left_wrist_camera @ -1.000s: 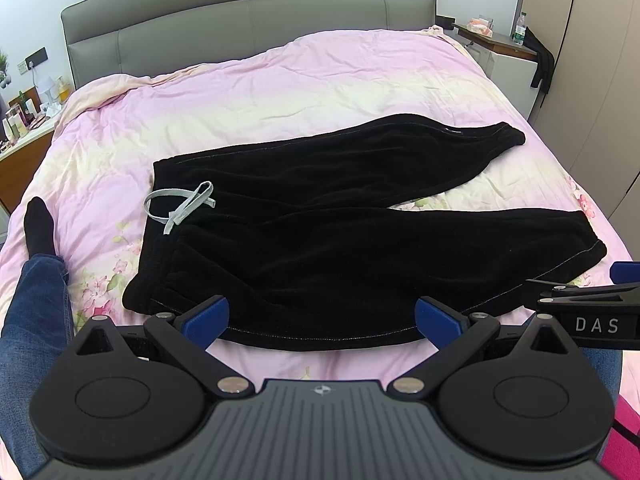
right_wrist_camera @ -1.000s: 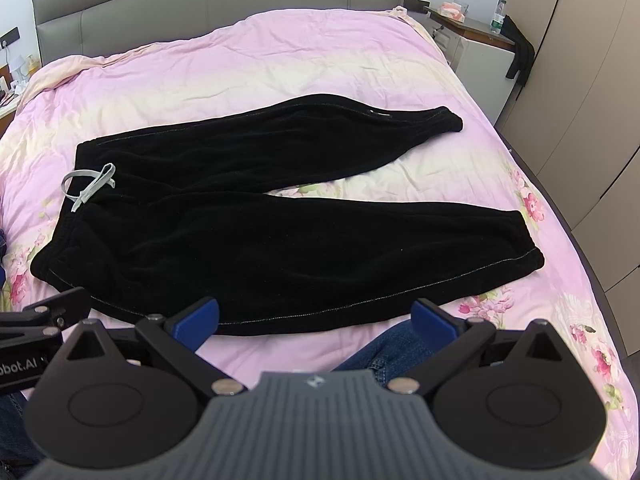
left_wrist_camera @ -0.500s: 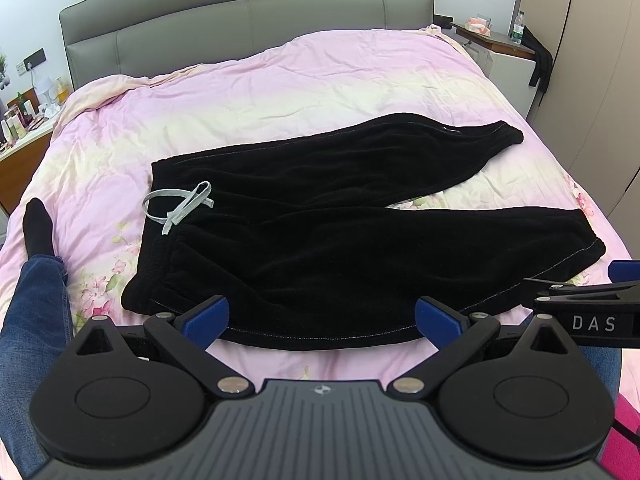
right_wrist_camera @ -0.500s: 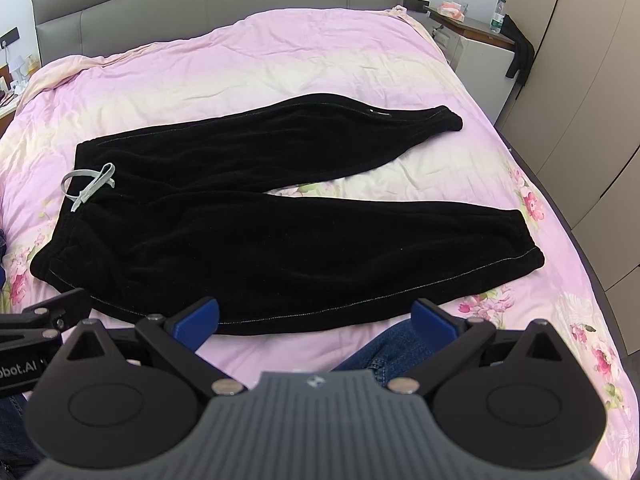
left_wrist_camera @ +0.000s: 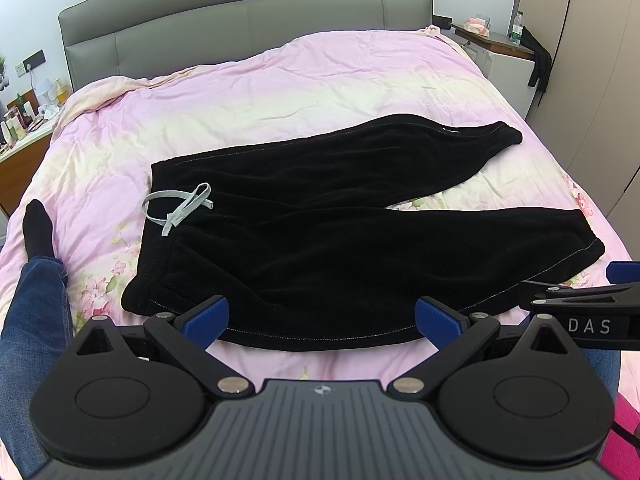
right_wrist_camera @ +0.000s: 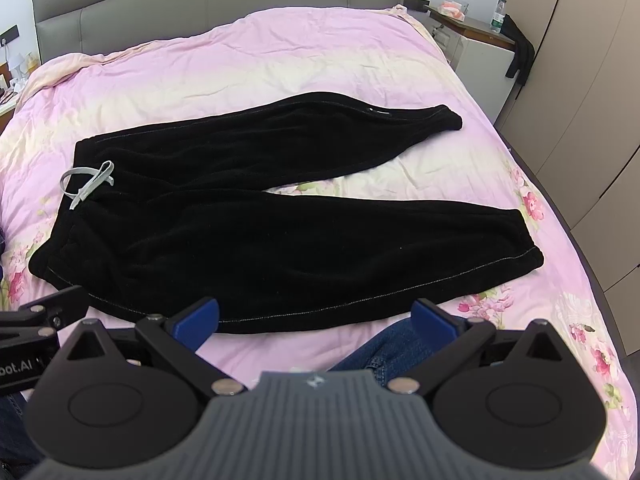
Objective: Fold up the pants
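**Operator A:** Report change against the frames from a second ago.

**Operator B:** None of note. The black pants (left_wrist_camera: 340, 240) lie in the same spread on the bed (left_wrist_camera: 280, 92), and both views have hardly shifted. The left hand-held gripper (left_wrist_camera: 322, 316) and right hand-held gripper (right_wrist_camera: 316, 314) hover at the near hem, fingers wide apart, holding nothing. Judgement: folding has not begun; this is a pause ahead of the first grasp.

**Operator A:** State layout and edges.

**Operator B:** Waistband at the left with the grey drawstring (left_wrist_camera: 178, 208) on top; two legs run rightward, splayed, with bedding visible between them. The near leg's cuff (right_wrist_camera: 524, 244) sits near the right bed edge; the far leg's cuff (right_wrist_camera: 444, 120) lies well inside.

**Operator A:** Clearance?

**Operator B:** Open bedding beyond the far leg gives room to fold. The operator's knee (right_wrist_camera: 400, 344) lies just beside the near hem, so room there is limited.
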`<state>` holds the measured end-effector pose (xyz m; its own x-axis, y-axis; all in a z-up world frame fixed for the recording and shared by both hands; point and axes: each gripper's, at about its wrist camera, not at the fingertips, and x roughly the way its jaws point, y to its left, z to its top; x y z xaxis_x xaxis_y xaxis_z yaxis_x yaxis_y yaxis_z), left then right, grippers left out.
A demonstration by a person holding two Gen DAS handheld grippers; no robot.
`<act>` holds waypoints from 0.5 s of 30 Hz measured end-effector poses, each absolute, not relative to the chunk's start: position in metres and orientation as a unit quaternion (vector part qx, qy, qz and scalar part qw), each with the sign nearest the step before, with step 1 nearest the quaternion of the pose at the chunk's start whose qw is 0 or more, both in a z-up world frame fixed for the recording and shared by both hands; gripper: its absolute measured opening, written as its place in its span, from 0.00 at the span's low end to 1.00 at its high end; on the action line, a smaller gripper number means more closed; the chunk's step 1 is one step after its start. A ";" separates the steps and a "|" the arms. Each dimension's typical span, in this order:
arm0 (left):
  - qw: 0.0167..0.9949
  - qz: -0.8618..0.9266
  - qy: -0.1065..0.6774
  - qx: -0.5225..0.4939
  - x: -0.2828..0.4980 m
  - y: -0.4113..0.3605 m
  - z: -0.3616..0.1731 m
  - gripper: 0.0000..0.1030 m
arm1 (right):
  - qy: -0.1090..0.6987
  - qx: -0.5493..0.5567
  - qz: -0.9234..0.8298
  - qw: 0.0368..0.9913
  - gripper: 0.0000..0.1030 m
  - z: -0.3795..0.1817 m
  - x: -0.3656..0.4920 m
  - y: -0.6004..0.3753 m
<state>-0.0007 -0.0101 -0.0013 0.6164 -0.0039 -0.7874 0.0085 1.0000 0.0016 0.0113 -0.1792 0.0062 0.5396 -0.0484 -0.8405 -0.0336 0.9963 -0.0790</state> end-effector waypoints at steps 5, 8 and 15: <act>0.899 -0.003 0.438 0.003 -0.001 -0.010 -0.001 1.00 | 0.480 -0.043 -0.005 0.876 0.95 0.005 0.011 -0.179; 0.899 -0.003 0.437 0.003 -0.001 -0.010 0.000 1.00 | 0.480 -0.043 -0.005 0.876 0.95 0.005 0.011 -0.180; 0.899 -0.005 0.439 0.002 -0.001 -0.010 0.001 1.00 | 0.480 -0.043 -0.006 0.876 0.95 0.005 0.011 -0.179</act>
